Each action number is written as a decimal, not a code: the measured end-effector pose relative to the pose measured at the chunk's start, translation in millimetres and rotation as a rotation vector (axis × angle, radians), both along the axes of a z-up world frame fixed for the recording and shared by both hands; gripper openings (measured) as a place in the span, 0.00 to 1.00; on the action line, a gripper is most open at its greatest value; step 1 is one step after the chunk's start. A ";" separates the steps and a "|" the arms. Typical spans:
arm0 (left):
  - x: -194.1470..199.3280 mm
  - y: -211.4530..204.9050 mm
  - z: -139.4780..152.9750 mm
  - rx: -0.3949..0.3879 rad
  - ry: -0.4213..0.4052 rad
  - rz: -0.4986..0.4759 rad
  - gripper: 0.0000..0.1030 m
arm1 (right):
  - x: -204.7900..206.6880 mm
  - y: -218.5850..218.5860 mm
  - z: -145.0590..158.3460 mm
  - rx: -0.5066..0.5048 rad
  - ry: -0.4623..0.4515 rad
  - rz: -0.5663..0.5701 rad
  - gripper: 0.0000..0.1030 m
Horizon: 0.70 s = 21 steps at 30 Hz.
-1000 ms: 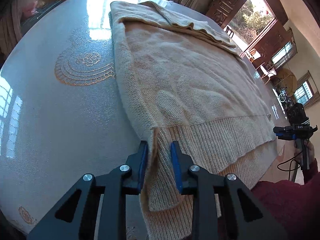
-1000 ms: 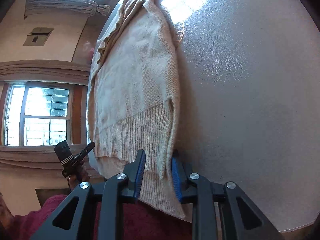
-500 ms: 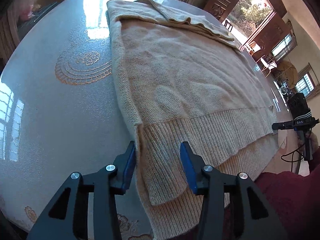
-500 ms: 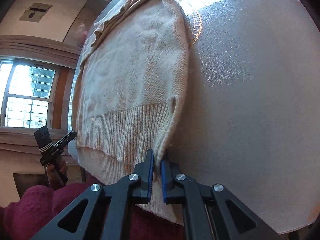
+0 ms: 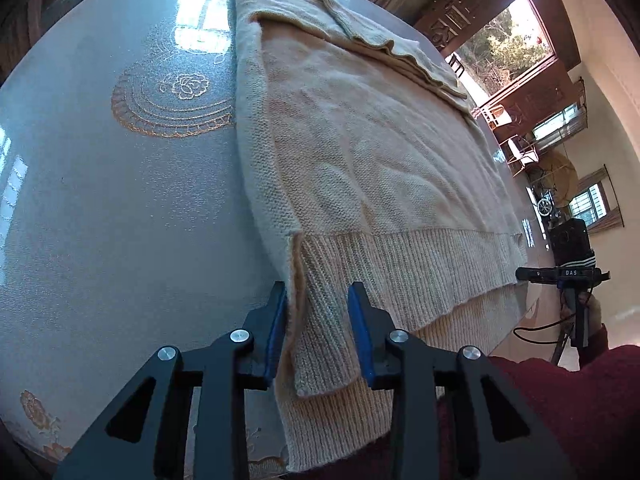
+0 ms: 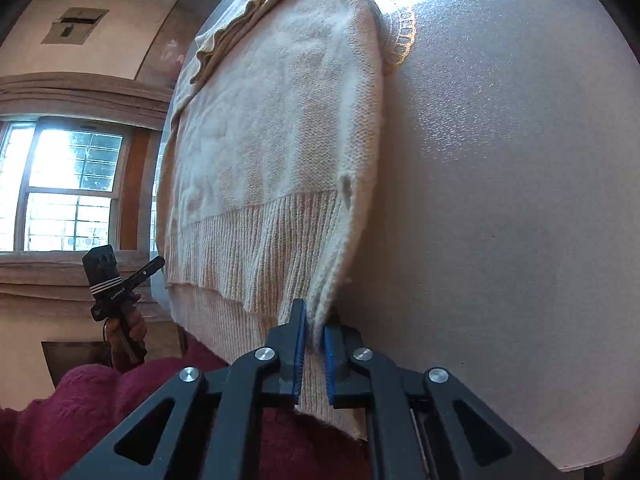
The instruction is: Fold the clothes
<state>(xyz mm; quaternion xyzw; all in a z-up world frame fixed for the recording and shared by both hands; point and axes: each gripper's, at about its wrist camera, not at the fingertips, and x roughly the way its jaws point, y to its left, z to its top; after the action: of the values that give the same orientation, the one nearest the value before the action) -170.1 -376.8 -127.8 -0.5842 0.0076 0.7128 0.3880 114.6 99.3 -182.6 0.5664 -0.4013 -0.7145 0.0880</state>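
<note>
Fingers first: right gripper [image 6: 313, 354] is pinched down on the sweater [image 5: 360, 152] hem corner, knit pressed between the blue pads. A second back those pads stood apart either side of that edge, so the right grab has just landed.

Left gripper [image 5: 317, 330] is spread, pads straddling the other hem corner's ribbing without biting. It was narrower a second ago, wider half a second ago, and is now coming back in (I read that as re-seating for a cleaner bite).

What that means: one hem corner secured, the other about to be. I judge a two-corner lift of the hem is being set up.

Sweater lies flat on the table [image 5: 100, 220], near hem overhanging the edge toward my lap. In the left view the long axis runs 6 to 12, hem at 6, shoulders at 12. Sleeves look folded across the top near 1. In the right view the body leans toward 11, hem at 6.
</note>
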 end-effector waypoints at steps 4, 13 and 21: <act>-2.6 -2.6 -2.2 0.005 -0.032 0.021 0.16 | -0.5 -2.3 2.3 0.030 0.000 0.011 0.04; -5.5 -13.0 1.2 0.082 -0.071 0.021 0.53 | -2.5 1.4 0.8 -0.046 0.041 -0.005 0.22; -8.1 -24.1 -1.3 0.071 -0.088 0.062 0.36 | -8.5 -2.1 3.0 -0.010 0.034 0.023 0.22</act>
<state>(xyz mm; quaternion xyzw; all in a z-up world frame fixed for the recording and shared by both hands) -178.2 -400.9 -129.1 -0.6007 -0.0530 0.6981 0.3861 106.1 97.2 -179.6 0.5584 -0.3967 -0.7209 0.1056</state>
